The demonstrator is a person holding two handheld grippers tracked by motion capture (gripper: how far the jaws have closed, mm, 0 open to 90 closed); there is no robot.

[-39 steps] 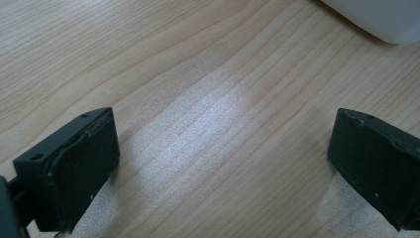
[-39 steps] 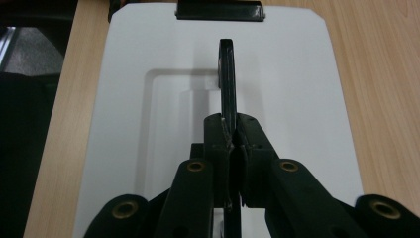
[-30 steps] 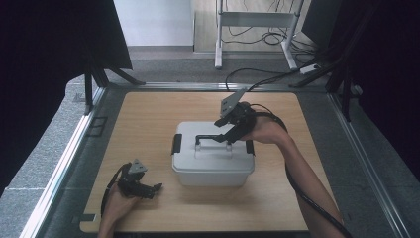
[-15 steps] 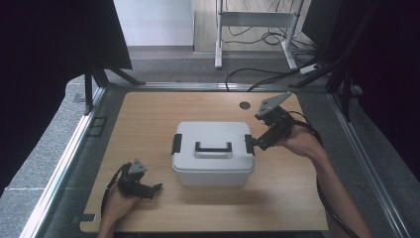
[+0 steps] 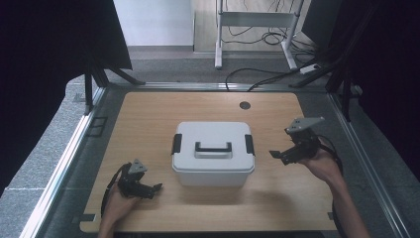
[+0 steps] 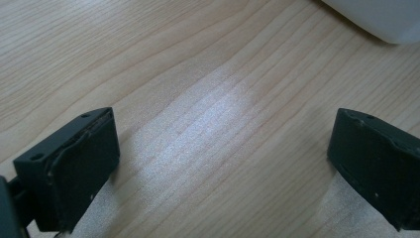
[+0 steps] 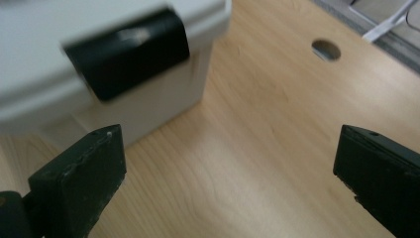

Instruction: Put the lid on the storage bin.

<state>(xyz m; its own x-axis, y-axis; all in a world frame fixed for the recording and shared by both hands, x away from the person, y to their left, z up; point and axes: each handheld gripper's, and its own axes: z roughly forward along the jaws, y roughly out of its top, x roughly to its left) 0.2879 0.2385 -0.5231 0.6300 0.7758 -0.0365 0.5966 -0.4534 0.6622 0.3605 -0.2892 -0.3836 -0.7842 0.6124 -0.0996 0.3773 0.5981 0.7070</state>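
A white lidded box (image 5: 213,153) with a black handle (image 5: 213,147) and a black latch on each side stands in the middle of the wooden table (image 5: 148,114). My right gripper (image 5: 282,149) is held to the right of the box, apart from it, pointing at its right latch (image 7: 129,54). Its jaws have just been opening and now stand open (image 7: 233,144) with nothing between them. My left gripper (image 5: 153,190) rests at the front left of the box, open over bare wood (image 6: 223,131). A corner of the box (image 6: 376,20) shows beyond it.
A round cable hole (image 5: 244,105) lies in the table behind the box to the right, seen too in the right gripper view (image 7: 326,49). Metal rails edge the table. A white stand and cables lie on the floor beyond. Dark curtains hang at both sides.
My right gripper has moved from above the box's handle to the right of the box and lower, and its jaws have opened. The left gripper and the box have stayed put.
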